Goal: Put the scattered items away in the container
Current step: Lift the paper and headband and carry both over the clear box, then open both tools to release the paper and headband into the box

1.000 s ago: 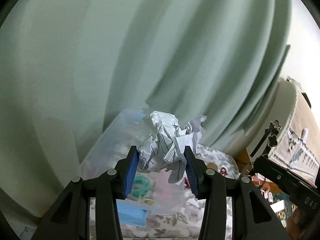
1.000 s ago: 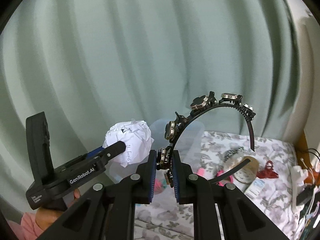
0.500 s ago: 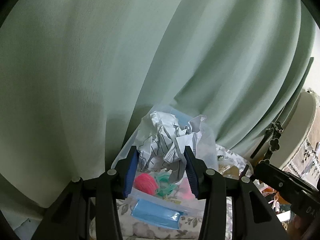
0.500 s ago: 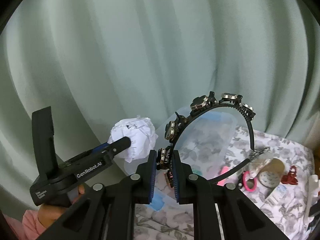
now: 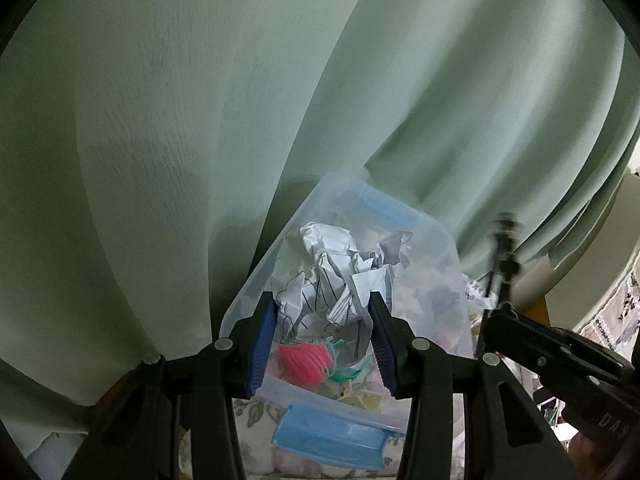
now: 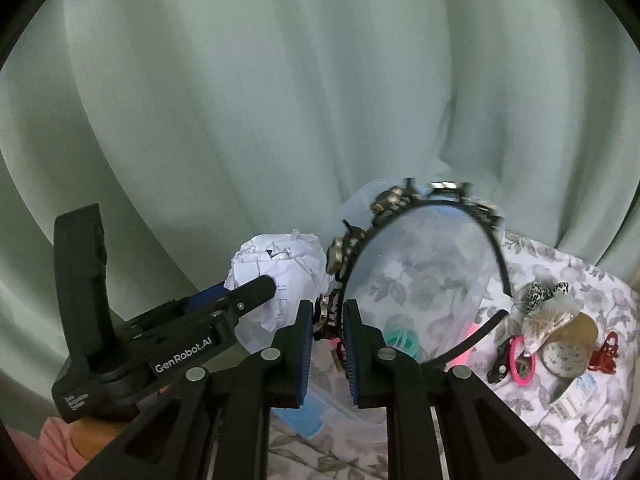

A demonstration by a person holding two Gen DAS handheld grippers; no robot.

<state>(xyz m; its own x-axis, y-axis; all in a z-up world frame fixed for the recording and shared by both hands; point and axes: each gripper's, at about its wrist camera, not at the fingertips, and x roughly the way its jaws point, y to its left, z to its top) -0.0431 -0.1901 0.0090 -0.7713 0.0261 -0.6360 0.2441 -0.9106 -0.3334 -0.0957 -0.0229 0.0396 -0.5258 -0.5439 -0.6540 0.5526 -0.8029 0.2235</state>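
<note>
pale green curtain (image 5: 200, 120) as backdrop; floral cloth (image 6: 560, 420) over the surface below. landmark: clear plastic storage bin (image 5: 436, 240) with blue latches, standing against the curtain.

- item 1, crumpled paper ball (image 5: 336, 280): pinched between the blue pads of the left gripper (image 5: 322, 334), jaws part-spread to the ball's width. hangs above the bin's opening, near its front wall; already inside the bin's outline in the left wrist view.
- item 2, black studded headband (image 6: 420, 216): clamped at one leg by the right gripper (image 6: 326, 344), jaws pressed nearly together on the thin band. arc stands upright, its long span running up and to the right of the grip, framing the bin's far side; free leg hangs over the bin's right rim.
- bin contents: pink yarn-like ball (image 5: 304, 360), green coil (image 6: 400, 336), other small pieces, not identifiable.
- outside the bin, to its right on the cloth: pink hair tie (image 6: 520, 360), red claw clip (image 6: 606, 352), tape roll (image 6: 568, 352), spotted scrunchie (image 6: 548, 292).

judgement: both loads sit over or beside the bin; the left load is nearer and better centred. the headband's wide arc likely needs its span brought along the bin's long side before letting go, or the free leg may catch the rim.
</note>
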